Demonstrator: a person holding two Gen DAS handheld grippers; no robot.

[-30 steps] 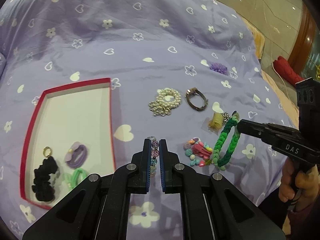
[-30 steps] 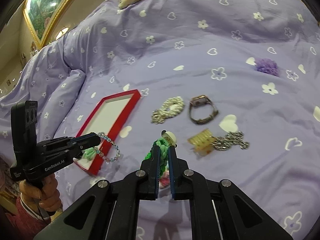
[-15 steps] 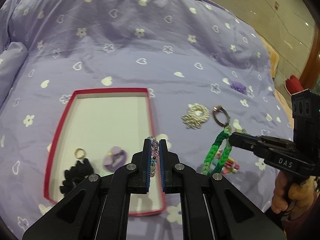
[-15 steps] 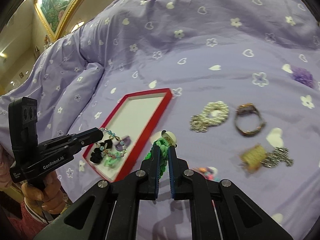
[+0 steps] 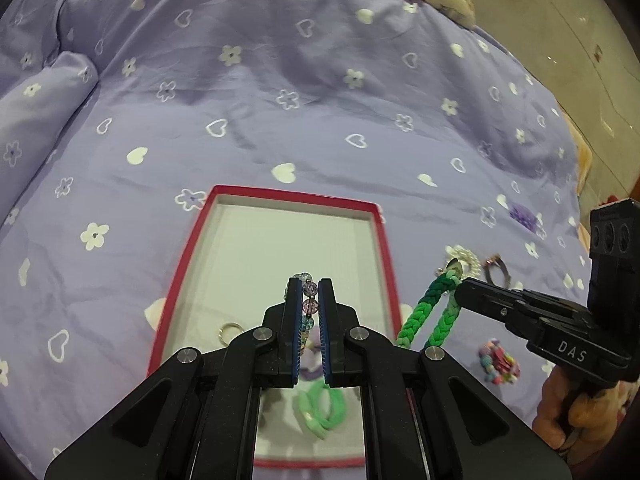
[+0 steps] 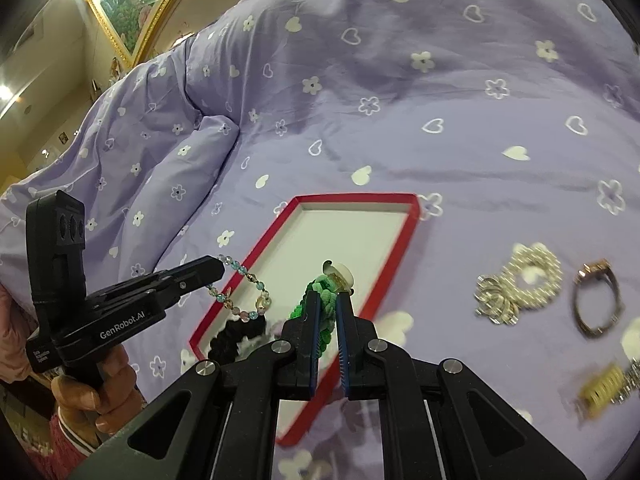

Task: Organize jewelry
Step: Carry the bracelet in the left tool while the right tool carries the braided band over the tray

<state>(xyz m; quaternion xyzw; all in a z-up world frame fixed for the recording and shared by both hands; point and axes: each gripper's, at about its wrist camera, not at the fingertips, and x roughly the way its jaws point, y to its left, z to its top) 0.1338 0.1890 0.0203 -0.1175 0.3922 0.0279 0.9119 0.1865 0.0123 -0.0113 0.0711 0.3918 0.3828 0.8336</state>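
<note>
Two claws: each is clamped on a bracelet above the red-rimmed tray (image 5: 387,268) on the purple bedspread (image 5: 280,80).
Left claw (image 5: 311,292): jaws pinched nearly together on the beaded bracelet (image 5: 309,300); in the right wrist view its loop (image 6: 244,292) hangs from the tip over the tray's left rim.
Right claw (image 6: 329,300): jaws closed on the green braided bracelet (image 6: 320,304), whose white clasp end sticks up past the tips; in the left wrist view the braid (image 5: 428,316) dangles just beside the tray's right rim.
Tray contents: gold ring (image 5: 229,329), purple hair tie (image 5: 314,338) partly hidden behind the left claw, pale green hair tie (image 5: 322,412), black scrunchie (image 6: 236,336).
On the bedspread, right of the tray: pearl bracelet (image 6: 528,276), brown watch (image 6: 596,300) beside it, yellow clip (image 6: 602,392) touching a silver chain (image 6: 634,376), multicoloured bead cluster (image 5: 498,362), small purple scrunchie (image 5: 522,216) farther back.
Hands: the person's right hand (image 5: 576,412) and left hand (image 6: 96,392) grip the handles.
</note>
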